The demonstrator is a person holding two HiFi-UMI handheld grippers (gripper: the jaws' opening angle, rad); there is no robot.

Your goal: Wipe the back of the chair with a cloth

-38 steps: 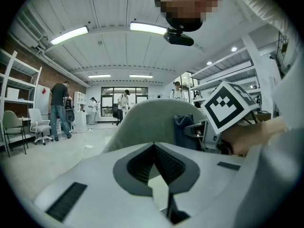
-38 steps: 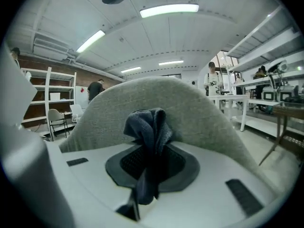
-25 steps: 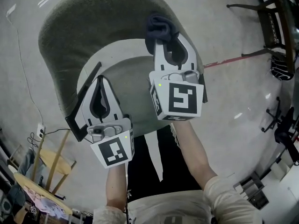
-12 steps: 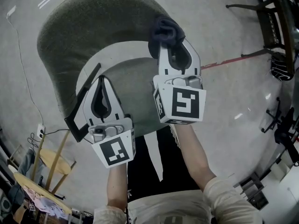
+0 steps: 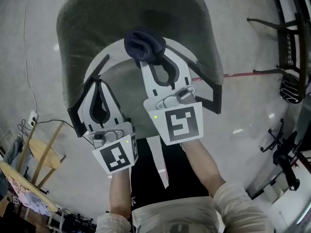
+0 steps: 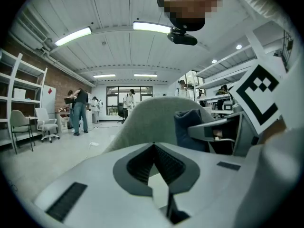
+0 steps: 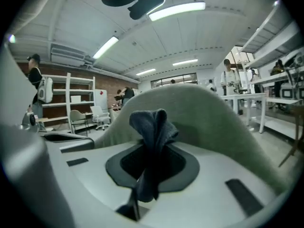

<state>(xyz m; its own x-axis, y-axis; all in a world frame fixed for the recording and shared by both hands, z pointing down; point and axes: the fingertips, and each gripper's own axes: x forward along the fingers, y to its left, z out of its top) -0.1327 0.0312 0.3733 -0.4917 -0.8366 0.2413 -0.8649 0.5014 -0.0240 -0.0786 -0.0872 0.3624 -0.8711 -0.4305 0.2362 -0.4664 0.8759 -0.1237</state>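
A grey-green upholstered chair back (image 5: 136,13) curves below me in the head view, around a pale seat (image 5: 124,84). My right gripper (image 5: 148,59) is shut on a bunched dark blue cloth (image 5: 144,46), which presses against the inner face of the back near its middle. In the right gripper view the cloth (image 7: 153,127) stands up between the jaws with the chair back (image 7: 209,113) right behind it. My left gripper (image 5: 99,84) is shut and empty, over the seat's left side; its jaws (image 6: 154,146) point at the chair back (image 6: 147,120).
Black armrests (image 5: 210,93) flank the seat. A dark wooden chair (image 5: 284,42) stands at the right, and an office chair base (image 5: 286,152) lower right. A wooden stool (image 5: 46,154) and a floor socket with cable (image 5: 32,116) lie at the left. People (image 6: 78,110) stand far off.
My right gripper has carried the cloth leftward along the chair back, from its right end to about the middle. The left gripper has stayed shut by the seat's left side.
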